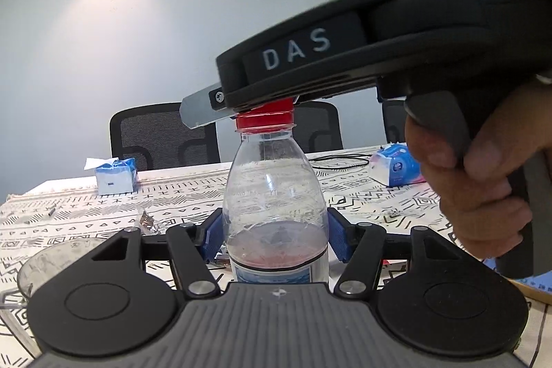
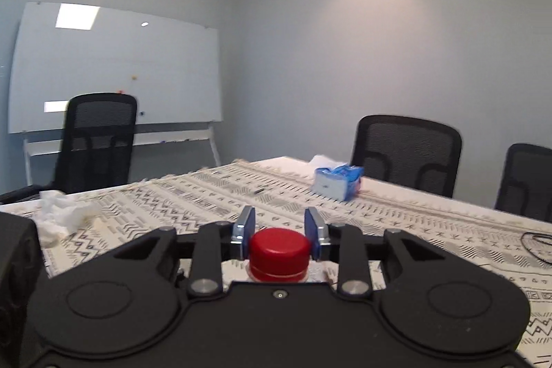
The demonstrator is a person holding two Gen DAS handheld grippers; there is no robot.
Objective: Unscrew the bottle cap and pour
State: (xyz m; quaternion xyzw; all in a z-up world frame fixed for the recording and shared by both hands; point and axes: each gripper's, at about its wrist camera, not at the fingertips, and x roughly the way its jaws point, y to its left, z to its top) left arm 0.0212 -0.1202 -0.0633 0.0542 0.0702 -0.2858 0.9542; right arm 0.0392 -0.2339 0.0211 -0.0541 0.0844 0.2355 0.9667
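A clear plastic bottle (image 1: 274,192) with a little reddish liquid and a blue label stands upright on the patterned tablecloth. My left gripper (image 1: 274,231) is shut on the bottle's body, blue pads on both sides. The red cap (image 1: 265,119) sits on the bottle neck. My right gripper (image 2: 280,231) comes from above and the right, its blue pads pressed on either side of the red cap (image 2: 279,247). A clear plastic cup (image 1: 51,264) stands at the lower left, partly hidden by my left gripper.
A blue tissue pack (image 1: 115,176) lies far left on the table and another tissue pack (image 1: 396,168) far right. Crumpled tissue (image 2: 60,212) lies at the left. A black cable (image 1: 341,159) runs behind the bottle. Black office chairs (image 2: 407,150) stand around the table, with a whiteboard (image 2: 117,68) behind.
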